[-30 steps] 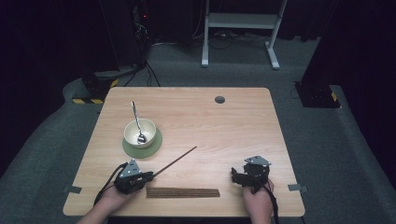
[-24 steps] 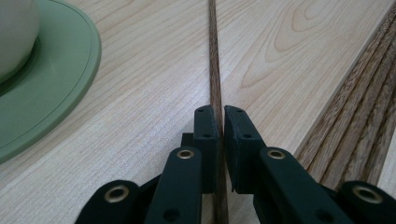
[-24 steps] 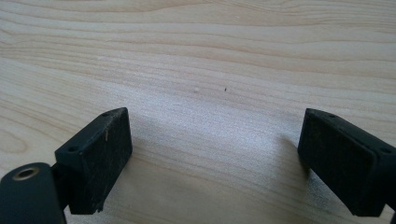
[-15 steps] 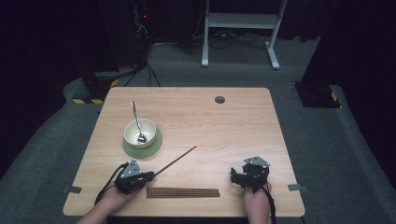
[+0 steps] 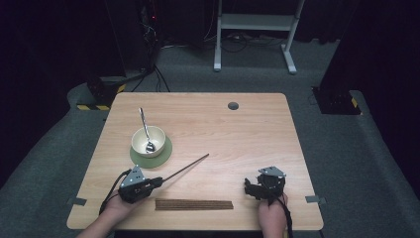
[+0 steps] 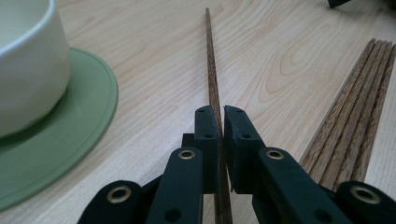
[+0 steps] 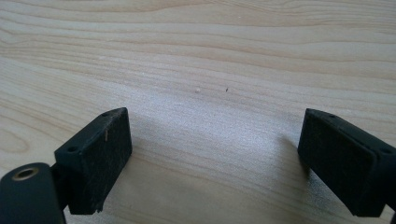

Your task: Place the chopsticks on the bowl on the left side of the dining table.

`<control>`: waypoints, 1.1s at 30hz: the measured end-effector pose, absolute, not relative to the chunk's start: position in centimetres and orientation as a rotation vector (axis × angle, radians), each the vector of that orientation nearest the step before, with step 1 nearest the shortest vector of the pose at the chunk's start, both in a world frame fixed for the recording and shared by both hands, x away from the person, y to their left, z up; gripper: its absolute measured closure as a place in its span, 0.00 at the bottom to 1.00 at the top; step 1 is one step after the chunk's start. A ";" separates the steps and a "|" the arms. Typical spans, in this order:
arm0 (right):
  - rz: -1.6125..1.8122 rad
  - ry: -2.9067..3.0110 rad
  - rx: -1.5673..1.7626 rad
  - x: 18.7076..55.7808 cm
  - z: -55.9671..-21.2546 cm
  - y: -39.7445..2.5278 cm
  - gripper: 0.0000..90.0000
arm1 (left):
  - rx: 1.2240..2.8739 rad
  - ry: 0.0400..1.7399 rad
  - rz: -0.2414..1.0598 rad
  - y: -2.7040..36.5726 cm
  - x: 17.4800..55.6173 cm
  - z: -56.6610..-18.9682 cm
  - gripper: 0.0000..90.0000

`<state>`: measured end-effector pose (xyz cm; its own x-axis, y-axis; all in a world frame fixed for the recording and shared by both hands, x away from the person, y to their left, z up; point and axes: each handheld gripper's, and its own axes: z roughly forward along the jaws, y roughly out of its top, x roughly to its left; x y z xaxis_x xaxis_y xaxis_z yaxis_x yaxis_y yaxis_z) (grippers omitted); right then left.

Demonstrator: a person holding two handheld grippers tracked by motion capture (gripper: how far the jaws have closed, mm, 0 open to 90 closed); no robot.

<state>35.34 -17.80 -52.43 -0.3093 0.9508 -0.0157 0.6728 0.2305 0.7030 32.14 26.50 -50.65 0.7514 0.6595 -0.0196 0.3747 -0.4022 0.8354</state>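
no text, label, brand or number can be read in any of the views. the only sign-like marking is the yellow-and-black hazard striping (image 5: 96, 106) on a low base on the floor at the upper left of the high view; it bears no lettering.

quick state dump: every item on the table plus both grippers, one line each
Left gripper: shut on single chopstick, low over the table.
Single chopstick: clamped at one end, pointing away from the jaws.
Chopstick bundle: lying flat near the table's front edge, untouched.
Bowl: upright on green coaster.
Spoon: in the bowl, handle leaning out over the rim.
Green coaster: flat under the bowl.
Right gripper: open, nothing between its jaws.
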 end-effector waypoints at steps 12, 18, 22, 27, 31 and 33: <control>0.839 2.076 1.478 35.3 -52.4 -17.7 0.11 | 1.963 0.771 0.427 27.3 32.0 -49.5 0.93; 0.843 2.082 1.472 35.3 -52.4 -17.7 0.11 | 1.916 0.794 0.450 28.4 32.1 -48.8 0.93; 0.844 2.085 1.471 35.2 -52.4 -17.7 0.11 | 1.898 0.812 0.464 29.0 32.2 -48.6 0.93; 0.845 2.086 1.470 35.2 -52.4 -17.7 0.11 | 1.856 0.849 0.488 30.2 32.5 -48.1 0.93; 0.846 2.086 1.470 35.2 -52.4 -17.7 0.11 | 1.827 0.888 0.498 31.3 32.7 -47.9 0.93; 0.847 2.087 1.471 35.2 -52.4 -17.7 0.11 | 1.820 0.902 0.506 31.7 32.8 -47.9 0.93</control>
